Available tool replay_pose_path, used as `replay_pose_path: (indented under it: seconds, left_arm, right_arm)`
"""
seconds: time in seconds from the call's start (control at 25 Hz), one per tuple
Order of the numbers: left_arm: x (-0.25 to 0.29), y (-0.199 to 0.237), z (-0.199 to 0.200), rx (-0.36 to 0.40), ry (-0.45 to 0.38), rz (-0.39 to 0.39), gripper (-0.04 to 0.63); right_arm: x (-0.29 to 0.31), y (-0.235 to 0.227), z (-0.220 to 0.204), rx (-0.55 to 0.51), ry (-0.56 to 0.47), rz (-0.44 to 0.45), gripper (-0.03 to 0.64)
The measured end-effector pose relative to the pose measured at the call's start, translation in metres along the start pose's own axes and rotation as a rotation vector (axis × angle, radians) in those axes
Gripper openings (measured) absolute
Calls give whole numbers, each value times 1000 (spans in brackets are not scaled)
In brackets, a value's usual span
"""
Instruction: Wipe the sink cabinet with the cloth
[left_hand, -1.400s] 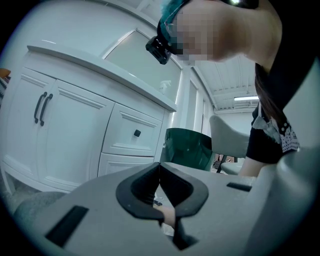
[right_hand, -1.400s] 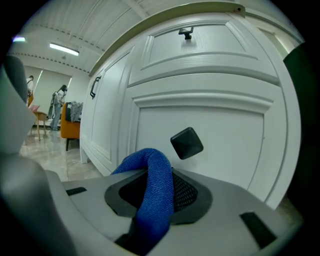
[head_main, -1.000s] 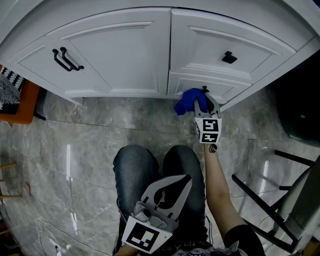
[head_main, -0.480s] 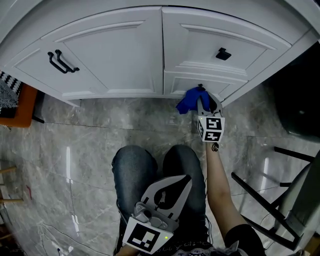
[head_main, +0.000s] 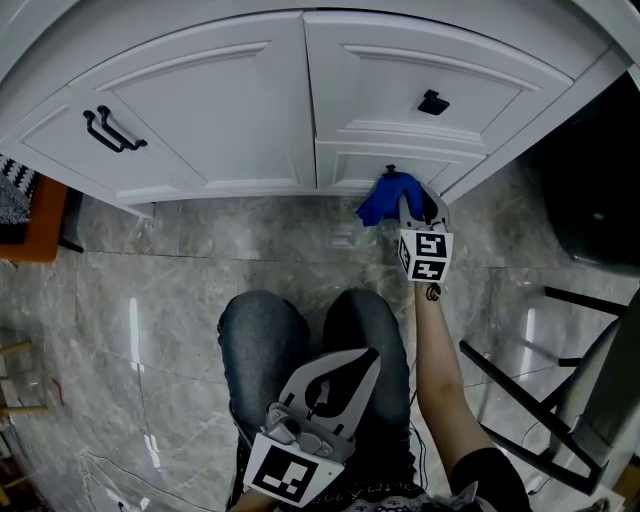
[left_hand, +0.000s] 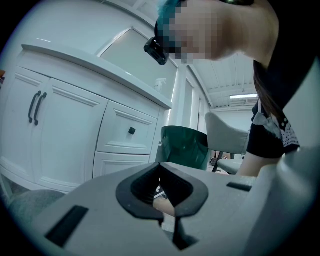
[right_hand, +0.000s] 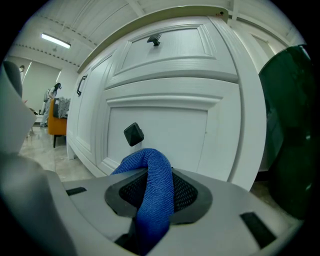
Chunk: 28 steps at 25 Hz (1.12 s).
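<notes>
"What changed just now?"

"My right gripper (head_main: 412, 207), jaws clenched on the blue cloth (head_main: 384, 197), has slid it rightward across the lower drawer (head_main: 350, 168) of the sink cabinet (head_main: 220, 110), past the knob (head_main: 390, 168)."

"And your left gripper (left_hand: 161, 192)?"

"Jaws together on nothing, idle over my lap. I judge most of the cabinet is still unwiped."

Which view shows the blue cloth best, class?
The right gripper view: the cloth fills the centre, pinched in the right claw, its weave plain. The head view shows it only as a small blue lump by the cabinet. The left gripper view misses it.
</notes>
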<state>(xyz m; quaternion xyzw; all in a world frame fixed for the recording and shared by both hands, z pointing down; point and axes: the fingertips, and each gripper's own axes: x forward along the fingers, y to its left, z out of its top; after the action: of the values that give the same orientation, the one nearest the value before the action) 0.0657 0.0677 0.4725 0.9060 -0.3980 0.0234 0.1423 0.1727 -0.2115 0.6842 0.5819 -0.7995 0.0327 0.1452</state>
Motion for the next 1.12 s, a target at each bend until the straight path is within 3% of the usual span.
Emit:
replay_pose_path:
  seconds: [1.12]
  left_arm:
    - [3,-1,-6,0,15,-16,5]
  right_arm:
    - [-12,-39,-12,27,13,-75,115]
